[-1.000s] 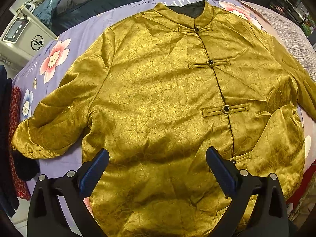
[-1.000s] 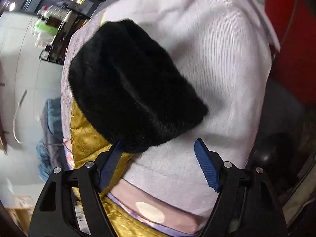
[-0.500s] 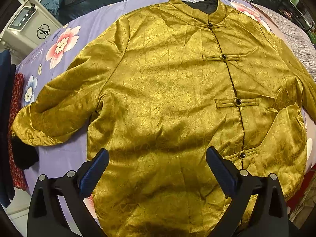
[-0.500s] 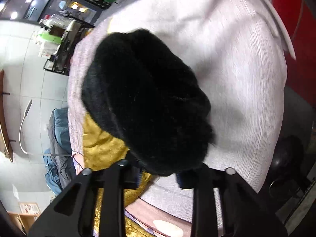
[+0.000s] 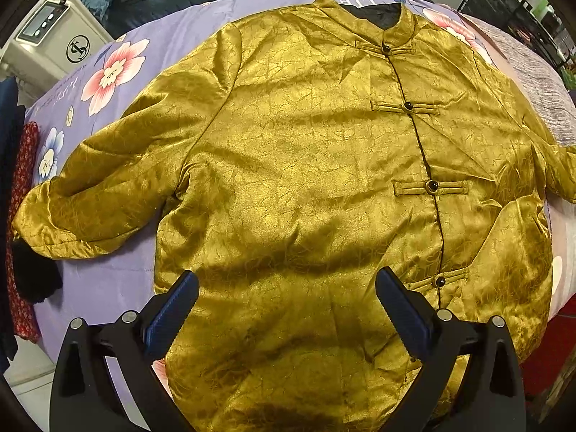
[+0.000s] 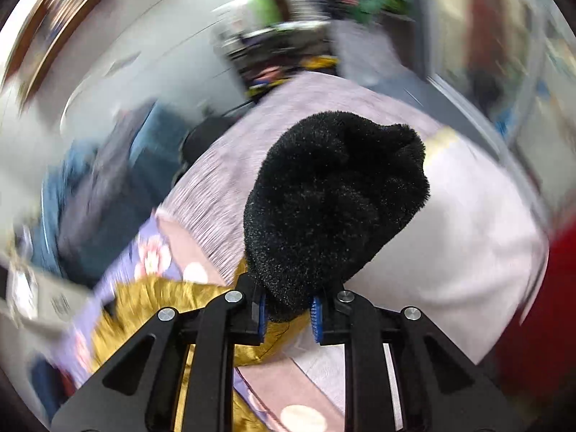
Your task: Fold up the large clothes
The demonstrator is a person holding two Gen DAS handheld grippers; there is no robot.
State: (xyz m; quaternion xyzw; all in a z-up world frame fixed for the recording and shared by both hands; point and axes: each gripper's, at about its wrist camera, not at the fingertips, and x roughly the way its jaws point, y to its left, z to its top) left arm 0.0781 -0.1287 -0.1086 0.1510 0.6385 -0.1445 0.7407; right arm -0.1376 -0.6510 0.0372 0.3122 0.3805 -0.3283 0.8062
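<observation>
While laid flat mid-frame: gold jacket (image 5: pixel 306 187), buttoned, on floral sheet (image 5: pixel 180 32).
Left gripper (image 5: pixel 286 309) spread wide, empty; right gripper (image 6: pixel 287 315) clamped on black fur cuff (image 6: pixel 334 208).

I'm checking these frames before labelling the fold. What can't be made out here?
- Left wrist view: jacket hem is hidden behind the open left gripper; the right sleeve is cut off by the edge.
- Right wrist view: motion blur smears the room; the black fur cuff hides the right gripper pads' contact.
</observation>
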